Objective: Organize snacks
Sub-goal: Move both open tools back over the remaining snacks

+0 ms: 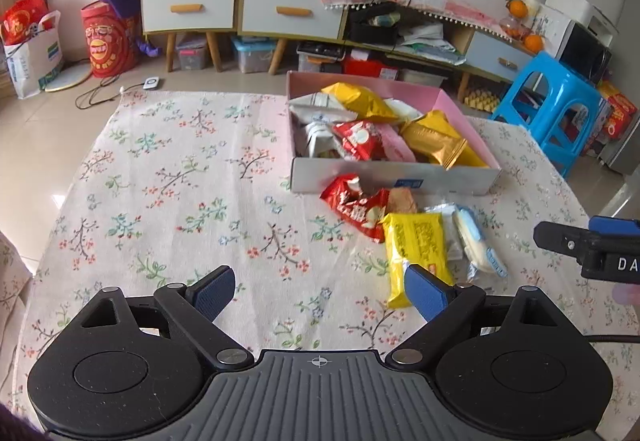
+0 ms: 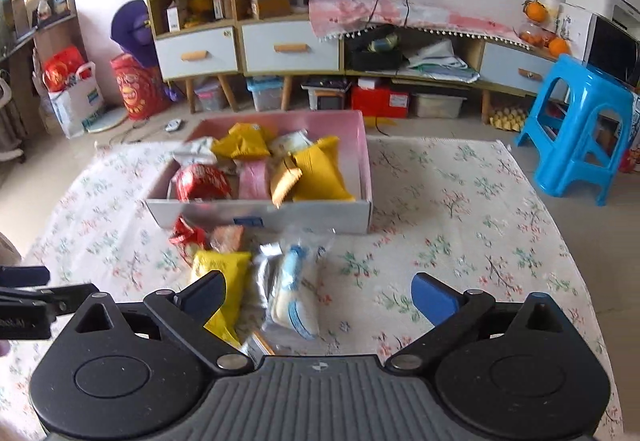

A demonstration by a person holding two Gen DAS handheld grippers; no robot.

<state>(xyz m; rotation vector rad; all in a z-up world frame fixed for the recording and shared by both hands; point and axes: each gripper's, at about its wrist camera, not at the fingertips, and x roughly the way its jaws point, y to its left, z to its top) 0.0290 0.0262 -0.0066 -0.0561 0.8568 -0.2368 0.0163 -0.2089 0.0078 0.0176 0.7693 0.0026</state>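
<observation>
Both the left tongs [image 1: 320, 295] and right tongs [image 2: 318, 297] stand released, gripping nothing. Loose snacks, among them a yellow packet [image 1: 414, 253] with unreadable print, lie centre-right on the surface [image 1: 180, 181] before the filled box [image 1: 394, 181]. White letters "DA" mark the right tongs at the frame's right edge.

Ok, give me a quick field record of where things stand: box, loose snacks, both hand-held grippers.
box: pink-lined cardboard box on the floral tablecloth, open, holding many snack packets
loose snacks: red packet, yellow packet, clear-wrapped white and blue packet, lying together in front of the box
left hand-held gripper: open, nothing between its fingers
right hand-held gripper: open, empty, above the loose packets
done: partly; several packets not yet in the box
</observation>
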